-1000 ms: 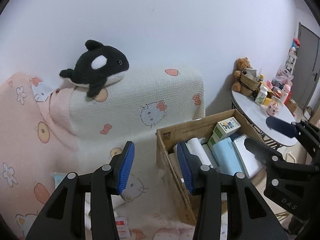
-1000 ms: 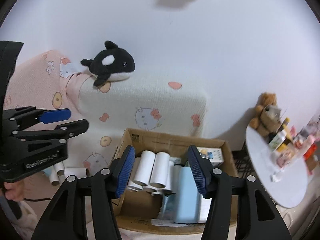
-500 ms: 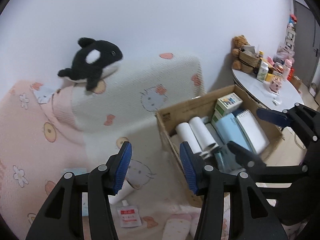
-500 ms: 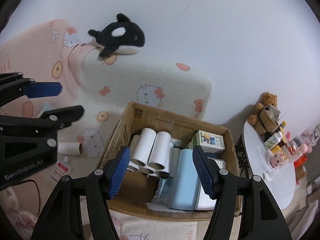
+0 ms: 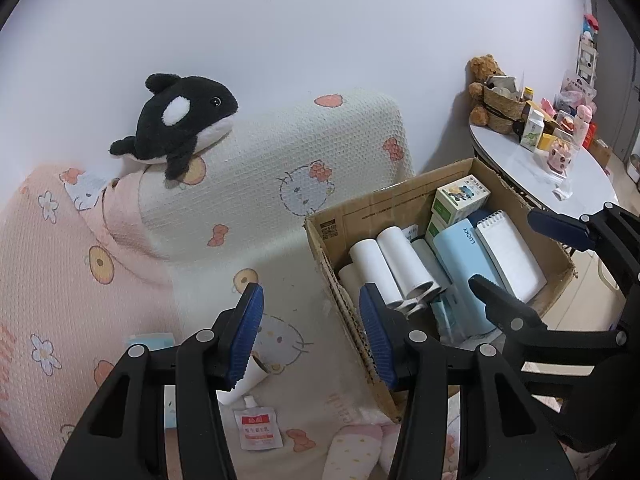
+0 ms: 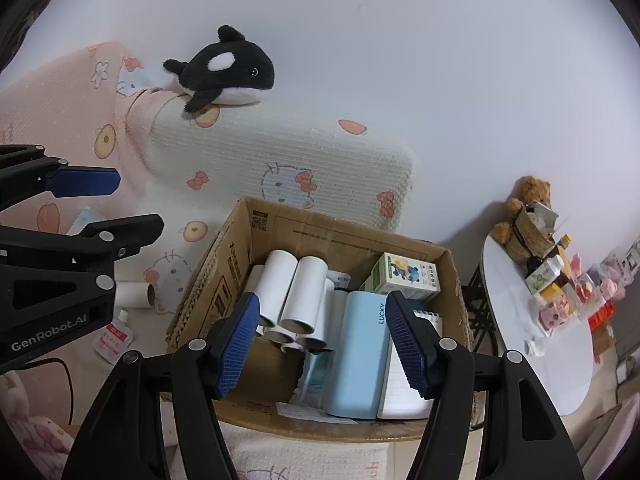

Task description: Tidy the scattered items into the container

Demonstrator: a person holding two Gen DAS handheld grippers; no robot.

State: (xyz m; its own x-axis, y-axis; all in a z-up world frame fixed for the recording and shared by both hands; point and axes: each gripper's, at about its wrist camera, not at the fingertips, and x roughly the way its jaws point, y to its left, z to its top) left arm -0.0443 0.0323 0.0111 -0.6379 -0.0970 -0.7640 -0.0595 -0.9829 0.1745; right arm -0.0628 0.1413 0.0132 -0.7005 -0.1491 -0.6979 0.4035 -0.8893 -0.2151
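Holding the left claw (image 5: 310,336) wide and empty over the sofa cover (image 5: 280,152), just above the loose paper roll (image 5: 248,380) and the white sachet (image 5: 258,428). Holding the right claw (image 6: 320,344) wide and empty too, over the open cardboard box (image 6: 348,236), set just beside those loose items.

Probably lining up on the loose roll, with most of the tidying apparently done.

Risking, from here:
- pinching the soft cover together with the roll, by reaching too deep into the weave;
- nudging the roll away, by touching it with one pad first;
- crushing the hollow tube, by closing hard;
- slipping off the flat sachet, lying flush on the cloth;
- bumping the box wall or the other claw, both being near.

Counting inside the box: two rolls (image 6: 292,292) on top, further roll ends beneath (number unclear), one pale blue case (image 6: 356,356), one spiral notepad (image 5: 512,252), one printed carton (image 6: 408,276).

Counting outside: one roll, one sachet, one pale blue packet (image 5: 150,338), partly hidden, and one orca plush (image 5: 180,120) on the sofa back.
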